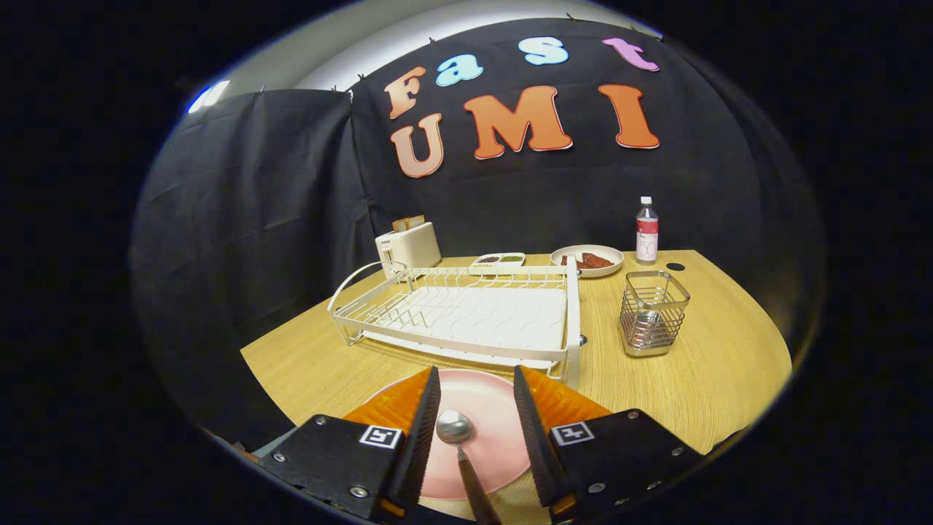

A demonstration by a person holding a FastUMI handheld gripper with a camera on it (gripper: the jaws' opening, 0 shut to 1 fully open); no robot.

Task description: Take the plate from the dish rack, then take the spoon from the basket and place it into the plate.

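A pink plate lies flat on the wooden table, just in front of the white dish rack. A spoon with a shiny metal bowl and a dark handle rests on the plate, bowl pointing towards the rack. My gripper hovers over the plate with its fingers spread wide on either side of the spoon, touching neither it nor the plate. The wire basket stands to the right of the rack, beyond my right finger.
A toaster sits behind the rack's left end. Near the back wall are a small divided dish, a bowl of red food and a bottle. The table's right edge curves past the basket.
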